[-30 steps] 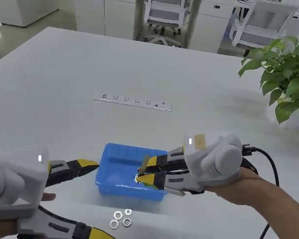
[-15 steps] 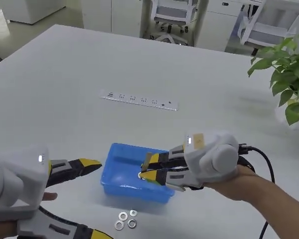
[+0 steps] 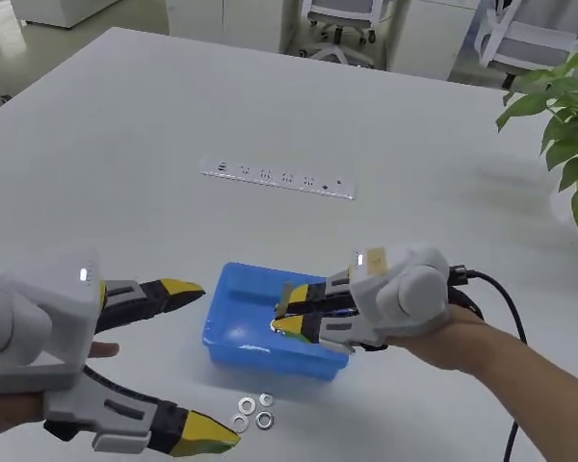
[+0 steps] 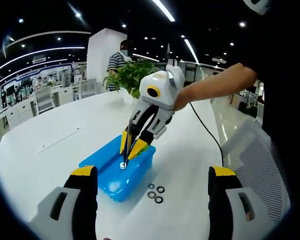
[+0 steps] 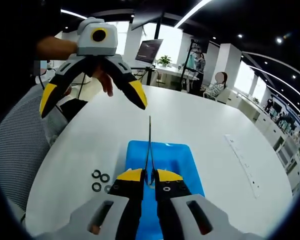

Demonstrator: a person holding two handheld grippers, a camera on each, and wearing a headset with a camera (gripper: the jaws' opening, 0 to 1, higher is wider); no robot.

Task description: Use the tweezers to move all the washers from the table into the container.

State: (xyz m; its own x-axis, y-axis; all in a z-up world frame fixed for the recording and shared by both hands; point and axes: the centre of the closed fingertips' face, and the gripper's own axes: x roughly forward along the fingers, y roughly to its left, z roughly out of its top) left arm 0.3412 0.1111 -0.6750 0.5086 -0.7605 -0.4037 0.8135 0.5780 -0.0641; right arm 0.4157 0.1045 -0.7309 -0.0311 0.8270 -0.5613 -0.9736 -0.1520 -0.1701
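1. Currently, my right gripper (image 3: 287,322) is over the blue container (image 3: 233,289), with its jaws clamped tight on the tweezers (image 5: 149,145).
2. In the right gripper view the tweezers run straight out from between the yellow jaw tips, and their thin legs point down over the container's floor.
3. In the left gripper view the tweezers' tip sits low inside the container, and a small ring at the tip (image 4: 123,165) looks like a washer. I cannot tell for sure whether it is pinched or lying on the floor.
4. My left gripper (image 3: 197,364) hangs just left of the container with its jaws spread wide and nothing between them. It touches neither the container nor the washers.
5. The loose washers (image 3: 253,414) lie in a small cluster on the white surface (image 3: 125,144), just beside the container's near wall and between it and me.
6. The lower jaw of the left gripper is close beside that cluster but apart from it.
7. A power strip (image 3: 276,179) is set flat in the surface beyond the container, and a green plant (image 3: 559,125) stands at the far right.
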